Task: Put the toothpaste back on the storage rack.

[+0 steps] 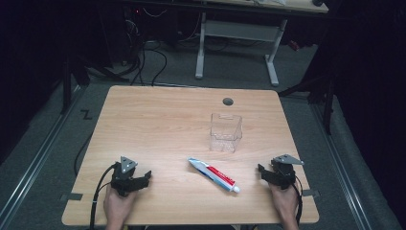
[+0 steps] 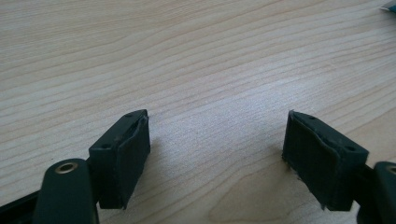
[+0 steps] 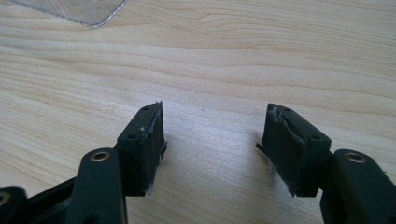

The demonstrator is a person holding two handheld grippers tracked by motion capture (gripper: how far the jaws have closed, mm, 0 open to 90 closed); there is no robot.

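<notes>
Both the left gripper (image 1: pixel 146 176) and right gripper (image 1: pixel 262 171) are wide open and empty. The round toothpaste tube (image 1: pixel 214 175) could roll away, or a bump could tip the clear plastic box (image 1: pixel 225 132).

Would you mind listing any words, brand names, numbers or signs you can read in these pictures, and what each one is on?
None can be read.
Toothpaste tube: a red band with white printing, too small and blurred to read.
Clear plastic container: no label seen.
Floor left of the table: a dark zigzag mark, shaped like a "Z", not clearly a letter.
</notes>
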